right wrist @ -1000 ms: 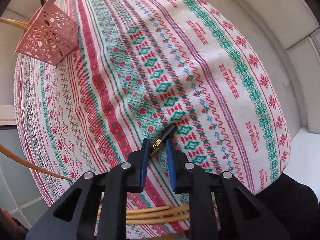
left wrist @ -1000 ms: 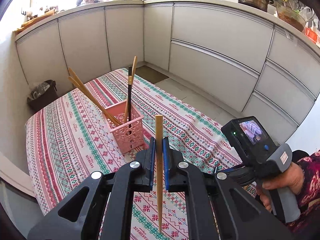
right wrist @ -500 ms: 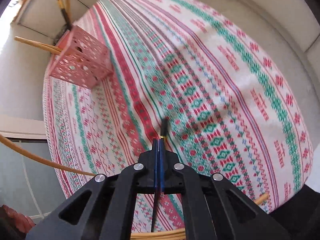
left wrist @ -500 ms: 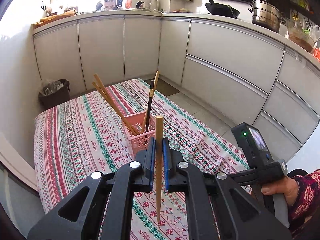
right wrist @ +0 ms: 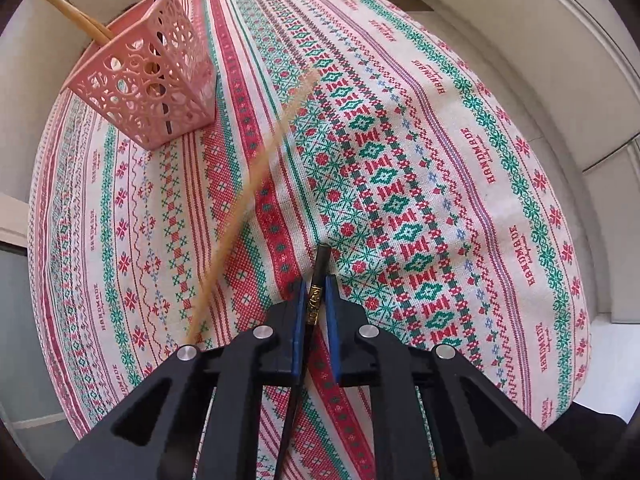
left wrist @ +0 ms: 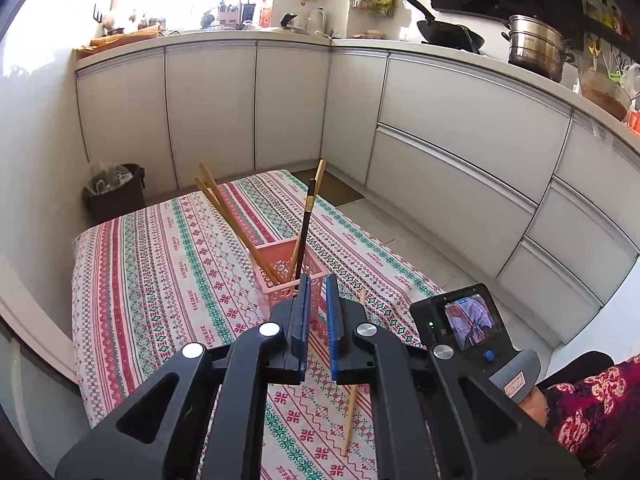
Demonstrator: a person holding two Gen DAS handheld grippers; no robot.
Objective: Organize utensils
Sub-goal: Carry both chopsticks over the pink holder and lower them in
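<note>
A pink lattice basket (left wrist: 286,284) (right wrist: 148,88) stands on the patterned tablecloth (left wrist: 160,264) and holds several chopsticks, wooden ones and a black one. My left gripper (left wrist: 318,286) hovers just in front of the basket, its jaws nearly together with nothing between them. A wooden chopstick (left wrist: 351,396) (right wrist: 240,208) lies slanted to the right of and below it, and looks blurred in the right wrist view. My right gripper (right wrist: 316,280) points down at the cloth, shut on a black chopstick (right wrist: 314,300) with a gold band. The basket is to its upper left.
A dark waste bin (left wrist: 116,196) stands past the table's far left corner. Grey cabinets (left wrist: 460,152) wrap around behind, with a wok and a steel pot on the counter. A hand in a patterned sleeve (left wrist: 592,404) holds the right gripper's handle.
The wooden chopstick has left the left gripper's jaws and dropped to the right of it. The right gripper closed on the black chopstick, raised it off the cloth and moved nearer the basket.
</note>
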